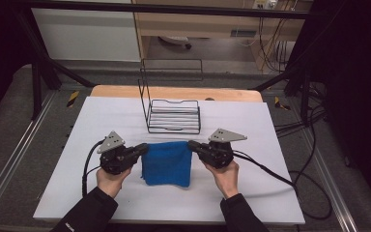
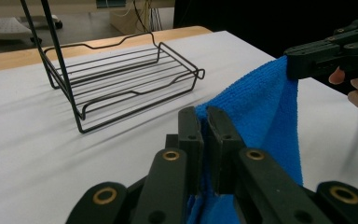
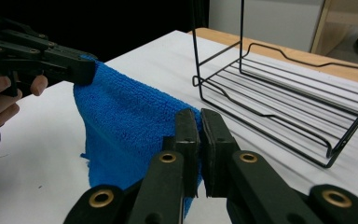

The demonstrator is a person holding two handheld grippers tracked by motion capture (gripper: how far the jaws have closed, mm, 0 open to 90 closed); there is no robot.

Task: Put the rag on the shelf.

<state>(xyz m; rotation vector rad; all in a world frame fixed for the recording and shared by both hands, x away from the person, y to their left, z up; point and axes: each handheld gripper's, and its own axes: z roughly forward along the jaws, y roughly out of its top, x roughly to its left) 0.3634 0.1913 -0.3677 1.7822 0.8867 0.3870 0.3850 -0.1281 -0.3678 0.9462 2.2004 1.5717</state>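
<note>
Blue terry cloth (image 1: 167,163) hangs mid-bench toward the near edge, its bottom edge resting on the white bench top (image 1: 101,121). Left gripper (image 1: 143,149) and right gripper (image 1: 192,145) each clamp an upper corner. Black wire rack (image 1: 174,116) stands behind, toward the far edge.

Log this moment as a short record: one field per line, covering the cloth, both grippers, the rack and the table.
cloth: blue terry cloth, held up by its two upper corners, hanging between the grippers, lower edge on the table
left gripper: shut on the cloth's left corner
right gripper: shut on the cloth's right corner
rack: black wire rack with a tall wire back, empty, standing just beyond the cloth
table: white tabletop, wooden strip along its far edge
</note>
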